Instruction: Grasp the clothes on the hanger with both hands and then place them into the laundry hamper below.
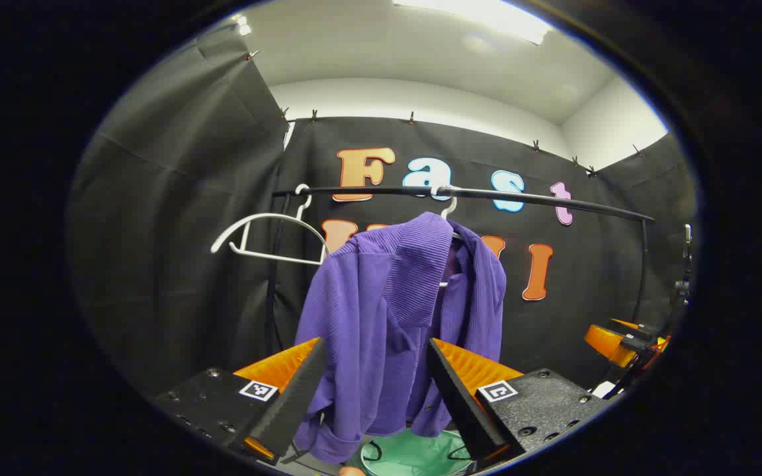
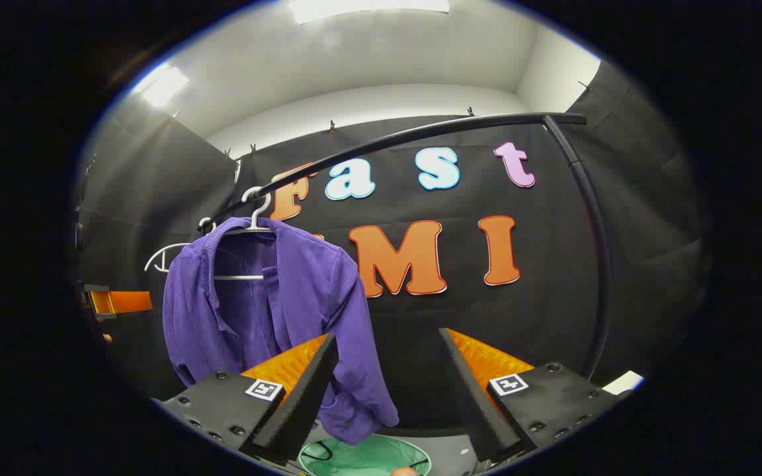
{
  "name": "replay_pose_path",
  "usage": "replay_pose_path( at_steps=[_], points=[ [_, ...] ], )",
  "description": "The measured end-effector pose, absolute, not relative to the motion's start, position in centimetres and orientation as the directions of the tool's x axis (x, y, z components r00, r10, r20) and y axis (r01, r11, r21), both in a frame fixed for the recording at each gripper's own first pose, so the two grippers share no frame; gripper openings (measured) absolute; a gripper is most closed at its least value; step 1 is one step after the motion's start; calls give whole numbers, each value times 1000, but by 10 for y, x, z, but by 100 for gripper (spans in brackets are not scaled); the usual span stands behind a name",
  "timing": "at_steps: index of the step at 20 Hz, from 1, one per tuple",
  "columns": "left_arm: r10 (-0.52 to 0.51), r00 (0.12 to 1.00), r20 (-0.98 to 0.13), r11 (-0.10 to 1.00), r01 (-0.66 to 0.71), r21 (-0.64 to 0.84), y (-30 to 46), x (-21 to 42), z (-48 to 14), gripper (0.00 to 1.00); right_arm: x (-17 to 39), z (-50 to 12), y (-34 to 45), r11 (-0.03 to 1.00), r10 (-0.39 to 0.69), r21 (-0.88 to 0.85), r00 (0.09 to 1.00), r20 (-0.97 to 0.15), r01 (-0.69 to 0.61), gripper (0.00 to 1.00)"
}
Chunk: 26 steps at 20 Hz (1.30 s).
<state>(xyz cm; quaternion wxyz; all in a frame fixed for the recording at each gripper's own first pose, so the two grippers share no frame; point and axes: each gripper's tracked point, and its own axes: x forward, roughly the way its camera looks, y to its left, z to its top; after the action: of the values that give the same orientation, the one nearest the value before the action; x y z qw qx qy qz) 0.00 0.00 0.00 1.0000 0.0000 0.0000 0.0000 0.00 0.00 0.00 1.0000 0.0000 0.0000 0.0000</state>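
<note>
The black clothes rail [image 1: 487, 194] is spanning the booth, and the purple ribbed shirt [image 1: 387, 317] is hanging from it on a white hanger [image 2: 249, 228], directly above the green laundry hamper [image 1: 414, 456] that is sitting on the floor below. The shirt is looking light, soft and floppy, so it is likely going to sag and slide off the hanger once pulled; pinching the thick fabric at the 2 shoulders or just under the collar seems the surest hold. A 2nd, bare white hanger [image 1: 268, 235] is hanging to one side of it. The left tool [image 1: 374, 377] is standing released, its fingers spread wide before the shirt's lower half without gripping it. The right tool [image 2: 387, 377] is likewise standing open, off to the shirt's side. Apart from small square coded markers [image 1: 258, 390] on the tools, no brand or label is readable, possibly because of blur.
</note>
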Motion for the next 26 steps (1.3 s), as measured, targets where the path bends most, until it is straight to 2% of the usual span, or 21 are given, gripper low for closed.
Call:
replay_pose_path(
  at_steps=[2,3,4,5,6,7,9,10,11,12,14,15,16,18,22,26],
  points=[
    [0,1000,-18,1000,0,-18,-4,6,-8,95,1,1,-8,1000,-15,-2,1000,6,15,98],
    [0,1000,-27,1000,-1,-23,-5,9,-12,99,0,1,-9,1000,-18,-3,1000,6,18,98],
    [0,999,-33,1000,-1,-28,-6,9,-16,95,0,0,-10,1000,-18,-4,1000,3,18,98],
    [0,999,-38,1000,-1,-27,-5,9,-17,92,1,-1,-10,1000,-17,-5,1000,1,17,92],
    [6,999,-39,1000,-7,-23,-4,8,-17,92,1,-2,-11,1000,-16,-6,1000,-2,16,92],
    [13,999,-35,1000,-13,-16,-3,7,-15,92,2,-3,-12,1000,-15,-7,1000,-4,15,99],
    [29,1000,-11,1000,-29,4,-2,6,-9,95,2,-5,-13,1000,-16,-10,1000,-8,16,99],
    [38,999,9,999,-39,18,0,5,-3,92,2,-6,-13,1000,-15,-11,1000,-9,15,92],
    [45,999,27,999,-45,30,0,3,3,92,3,-6,-13,1000,-15,-12,1000,-9,15,92],
    [46,998,40,998,-48,36,1,1,7,91,3,-7,-13,1000,-16,-13,1000,-8,16,99],
    [42,998,52,998,-44,44,-1,0,11,95,3,-8,-13,1000,-20,-17,1000,-9,20,99],
    [40,998,55,998,-43,48,-1,0,11,92,3,-8,-14,1000,-23,-19,1000,-9,22,99],
    [38,998,58,998,-41,53,-3,0,11,95,3,-8,-14,999,-25,-21,1000,-10,24,99],
    [34,998,57,998,-37,57,-6,1,10,92,2,-9,-13,999,-26,-22,1000,-10,26,99],
    [24,998,49,998,-27,54,-10,1,7,99,1,-8,-14,999,-32,-23,999,-7,31,99],
    [22,998,59,998,-25,64,-12,-2,11,92,-2,-6,-15,999,-35,-26,999,0,35,99]
  ],
)
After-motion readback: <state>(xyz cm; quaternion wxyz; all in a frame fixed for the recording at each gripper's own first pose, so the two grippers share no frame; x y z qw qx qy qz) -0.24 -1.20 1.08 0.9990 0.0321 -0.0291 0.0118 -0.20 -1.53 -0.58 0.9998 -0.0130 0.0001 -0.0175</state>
